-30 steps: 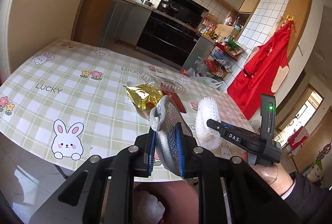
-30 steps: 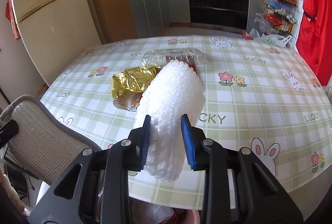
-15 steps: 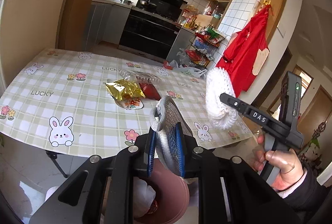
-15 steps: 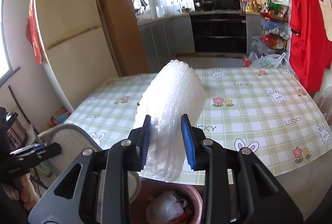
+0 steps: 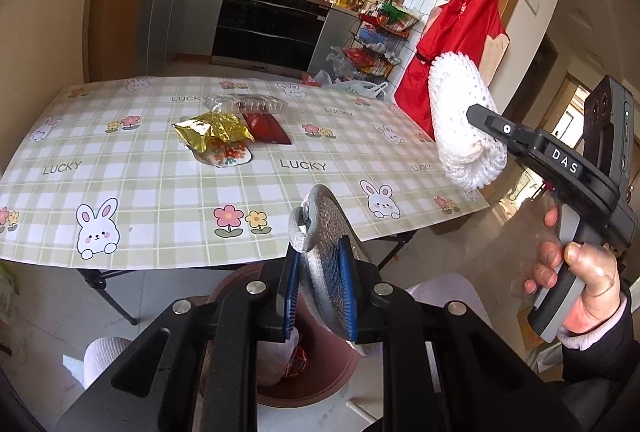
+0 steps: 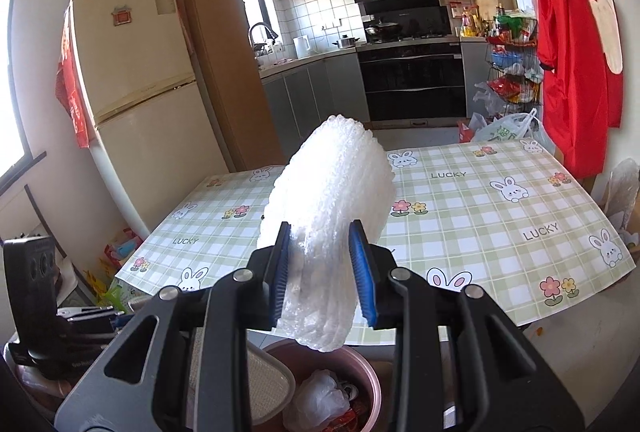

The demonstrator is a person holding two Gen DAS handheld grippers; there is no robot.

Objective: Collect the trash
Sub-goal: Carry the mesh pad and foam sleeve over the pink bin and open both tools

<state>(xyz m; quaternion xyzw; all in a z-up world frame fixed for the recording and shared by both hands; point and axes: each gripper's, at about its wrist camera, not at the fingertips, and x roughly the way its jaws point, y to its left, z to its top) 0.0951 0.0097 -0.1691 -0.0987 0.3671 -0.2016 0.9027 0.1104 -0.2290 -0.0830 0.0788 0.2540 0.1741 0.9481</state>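
Above the bin point(image 6: 372, 384), left gripper point(image 5: 320, 292) clamps a grey pad point(image 5: 326, 232); right gripper point(image 6: 324, 272) grips white foam point(image 6: 332, 208) — gold wrapper point(image 5: 212, 130) lies on the table point(image 5: 160, 192).

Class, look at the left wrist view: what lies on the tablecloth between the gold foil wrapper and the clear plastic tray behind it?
Nothing separate lies between the gold foil wrapper and the clear plastic tray; only a sliver of tablecloth shows. The red packet lies beside them, to the right.
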